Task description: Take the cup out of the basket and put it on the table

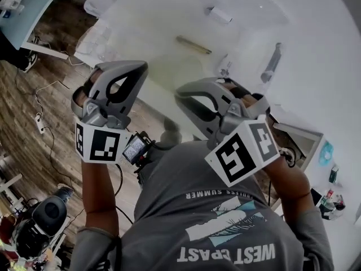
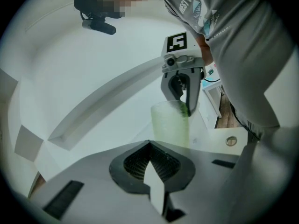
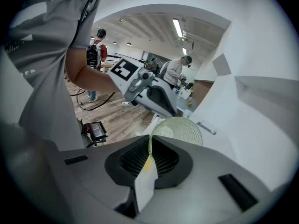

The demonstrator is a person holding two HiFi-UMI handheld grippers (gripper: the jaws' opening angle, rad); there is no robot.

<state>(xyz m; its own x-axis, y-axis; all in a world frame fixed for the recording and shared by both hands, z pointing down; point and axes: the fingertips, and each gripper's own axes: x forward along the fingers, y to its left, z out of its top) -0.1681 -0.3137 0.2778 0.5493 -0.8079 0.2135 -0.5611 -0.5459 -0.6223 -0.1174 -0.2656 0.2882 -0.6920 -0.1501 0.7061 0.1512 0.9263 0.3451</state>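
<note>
White counter seen from above, with a few things lying on it.
The counter [image 1: 316,95] fills the upper middle and right of the head view. On it lie a slim olive rod [image 1: 193,44] near the upper middle, a grey long-handled tool [image 1: 271,64] to the rod's right, a small white block [image 1: 219,14] above both, and something of clear plastic [image 1: 96,43] at the counter's left edge, too faint to identify. At the left of the frame, a white power strip [image 1: 39,123] lies on the wooden floor [image 1: 22,145].
</note>
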